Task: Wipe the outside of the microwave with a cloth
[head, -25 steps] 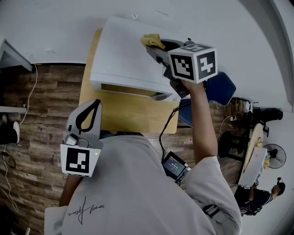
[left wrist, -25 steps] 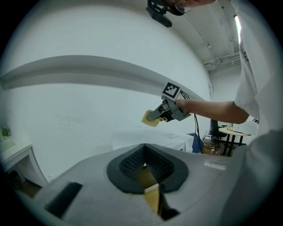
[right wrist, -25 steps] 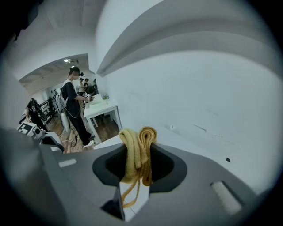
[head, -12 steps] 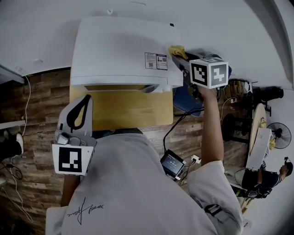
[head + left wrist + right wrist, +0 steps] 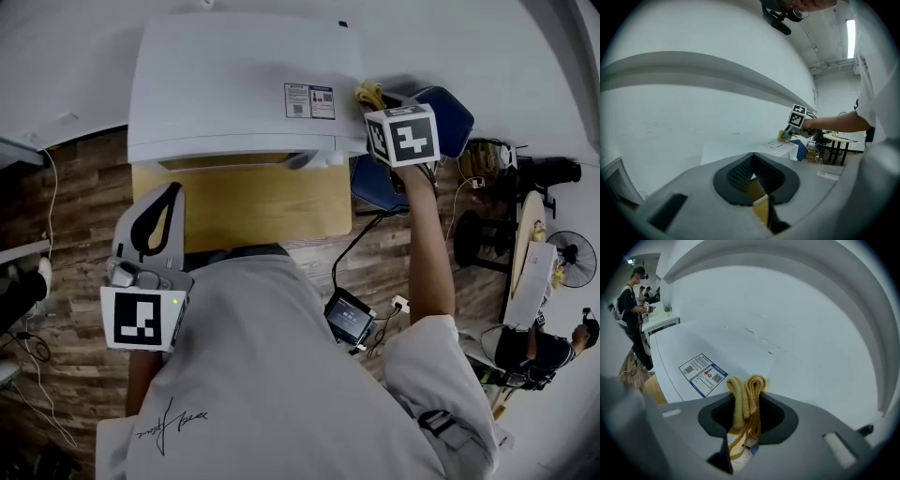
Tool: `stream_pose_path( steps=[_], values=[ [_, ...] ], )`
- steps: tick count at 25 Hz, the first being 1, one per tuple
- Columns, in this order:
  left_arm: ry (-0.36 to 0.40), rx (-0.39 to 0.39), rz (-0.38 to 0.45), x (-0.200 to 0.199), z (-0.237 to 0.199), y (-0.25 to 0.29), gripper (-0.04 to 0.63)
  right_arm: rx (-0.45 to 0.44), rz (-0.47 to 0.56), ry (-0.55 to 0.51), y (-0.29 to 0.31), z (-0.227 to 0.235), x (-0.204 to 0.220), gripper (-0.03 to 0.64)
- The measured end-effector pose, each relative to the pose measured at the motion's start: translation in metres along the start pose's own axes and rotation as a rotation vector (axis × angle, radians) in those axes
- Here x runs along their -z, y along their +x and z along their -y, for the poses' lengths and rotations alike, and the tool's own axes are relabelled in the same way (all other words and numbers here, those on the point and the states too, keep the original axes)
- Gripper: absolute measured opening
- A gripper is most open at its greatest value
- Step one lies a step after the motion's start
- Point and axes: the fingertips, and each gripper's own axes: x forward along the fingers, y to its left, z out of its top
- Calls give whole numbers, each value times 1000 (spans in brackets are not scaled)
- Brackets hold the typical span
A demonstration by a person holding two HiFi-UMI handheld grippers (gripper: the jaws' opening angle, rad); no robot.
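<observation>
A light wooden table [image 5: 244,202], standing on plank floor [image 5: 66,206], carries the white microwave [image 5: 234,84].

Printed label [image 5: 703,373] is sitting on the microwave [image 5: 708,345] top, just left of your right gripper [image 5: 746,397]. It is showing a white sheet, blue edge, two QR squares and a red mark; the print is coming out too small to read. Marker cube [image 5: 403,136] behind those jaws is showing black-and-white squares, no letters. Shirt [image 5: 244,375] is carrying a handwritten scrawl you are not reading.
</observation>
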Motion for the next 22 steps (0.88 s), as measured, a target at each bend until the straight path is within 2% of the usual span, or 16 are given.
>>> stream_pose_path(
  steps=[9, 22],
  values=[
    [-10, 24, 7, 1, 10, -4, -9, -13, 25, 36, 1, -18, 2, 121],
    [-20, 25, 9, 10, 5, -10, -9, -18, 25, -44, -1, -56, -16, 123]
  ],
)
